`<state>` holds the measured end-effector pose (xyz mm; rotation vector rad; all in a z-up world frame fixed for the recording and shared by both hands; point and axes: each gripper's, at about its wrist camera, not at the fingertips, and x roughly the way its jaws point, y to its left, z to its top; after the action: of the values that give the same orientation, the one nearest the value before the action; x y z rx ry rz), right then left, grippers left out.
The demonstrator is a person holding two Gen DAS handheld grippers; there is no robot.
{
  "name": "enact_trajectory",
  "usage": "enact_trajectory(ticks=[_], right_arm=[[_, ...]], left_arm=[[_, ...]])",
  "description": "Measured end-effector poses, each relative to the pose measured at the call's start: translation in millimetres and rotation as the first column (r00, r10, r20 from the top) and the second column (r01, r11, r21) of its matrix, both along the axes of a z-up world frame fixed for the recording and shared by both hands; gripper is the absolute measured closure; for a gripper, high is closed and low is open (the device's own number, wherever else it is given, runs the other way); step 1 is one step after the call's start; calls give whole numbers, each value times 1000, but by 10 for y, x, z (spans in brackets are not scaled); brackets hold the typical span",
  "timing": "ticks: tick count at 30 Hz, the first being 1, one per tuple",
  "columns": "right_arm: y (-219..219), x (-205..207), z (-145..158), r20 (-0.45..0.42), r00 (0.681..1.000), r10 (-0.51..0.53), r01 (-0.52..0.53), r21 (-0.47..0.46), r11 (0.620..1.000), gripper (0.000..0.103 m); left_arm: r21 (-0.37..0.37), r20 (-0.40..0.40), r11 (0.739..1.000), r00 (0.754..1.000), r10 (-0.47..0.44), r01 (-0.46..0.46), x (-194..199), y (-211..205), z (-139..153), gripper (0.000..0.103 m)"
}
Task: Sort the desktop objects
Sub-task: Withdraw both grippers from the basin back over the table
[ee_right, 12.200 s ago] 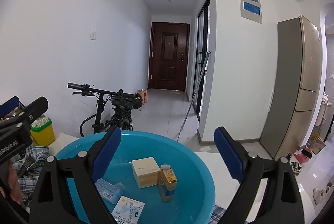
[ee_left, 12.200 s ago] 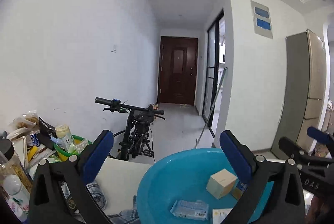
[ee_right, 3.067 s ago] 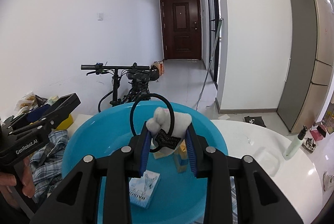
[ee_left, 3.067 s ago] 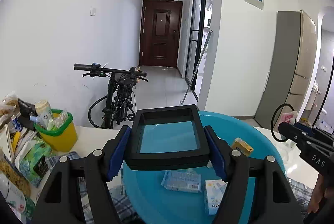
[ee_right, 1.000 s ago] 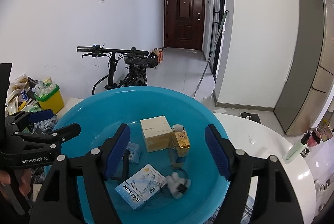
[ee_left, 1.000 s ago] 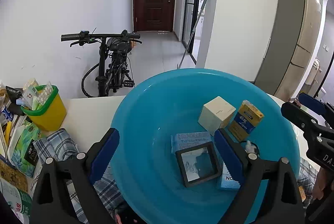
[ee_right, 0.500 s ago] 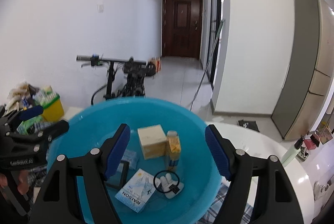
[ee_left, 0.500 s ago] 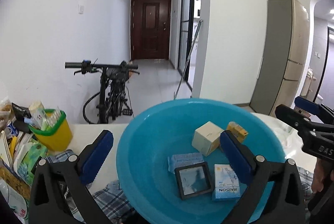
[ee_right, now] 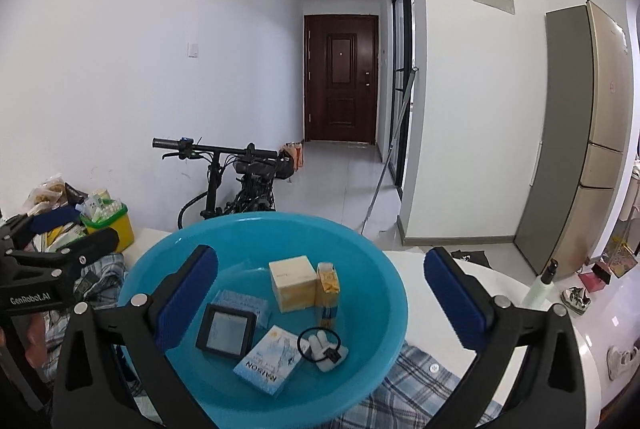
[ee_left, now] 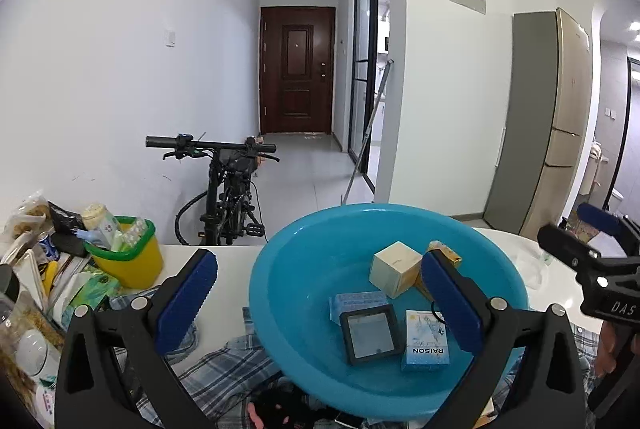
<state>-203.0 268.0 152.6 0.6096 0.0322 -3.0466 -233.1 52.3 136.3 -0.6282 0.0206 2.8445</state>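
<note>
On the white table [ee_right: 532, 313] sits a round blue plastic basin [ee_right: 372, 265], resting partly on a crumpled blue-and-white plaid cloth [ee_right: 420, 377]. Inside basin: cream cardboard cube box [ee_right: 291, 283] standing next to a small yellow-and-blue carton [ee_right: 328, 289], upright, the two just beside each other; black square-framed case [ee_right: 226, 327] lying flat, overlapping a pale blue packet [ee_right: 244, 303]; light blue box marked RAISON [ee_right: 269, 360] flat near the front; white plush charm on a black hair tie [ee_right: 323, 347] just right of that box. Left gripper [ee_left: 320, 305] spread wide, nothing between its blue pads, hovering over basin's left part. Right gripper [ee_right: 320, 305] also spread wide, empty, above basin. Far left of table: yellow tub with green rim [ee_left: 126, 261], stuffed with small packets, beside a pile of snack bags [ee_left: 28, 225]. Black bicycle [ee_left: 228, 189] stands behind the table, against the wall.
</note>
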Motion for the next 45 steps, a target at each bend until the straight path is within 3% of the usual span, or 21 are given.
enact_trajectory(ticks=[16,26,35,45], right_arm=[[2,658,96,-28,1000,14,-14,-14,1000,0],[-82,1176,151,-108,994,19,-22,-30,999,0],[-226,1516,-30,-137,990,24,-22,15,1000,0],[-320,1701,-348,-85,996,26,-26,1,1000,0]], left_arm=[[-12,-16,1000,1000,1,-2,796,-73,75,0],[-50,-107,995,991,76,-81,1371,-246,-21,0],[-35,-82,998,995,56,-59,1635,-346,-309,0],[7,-57,998,997,55,-55,1888,-420,-548,0]])
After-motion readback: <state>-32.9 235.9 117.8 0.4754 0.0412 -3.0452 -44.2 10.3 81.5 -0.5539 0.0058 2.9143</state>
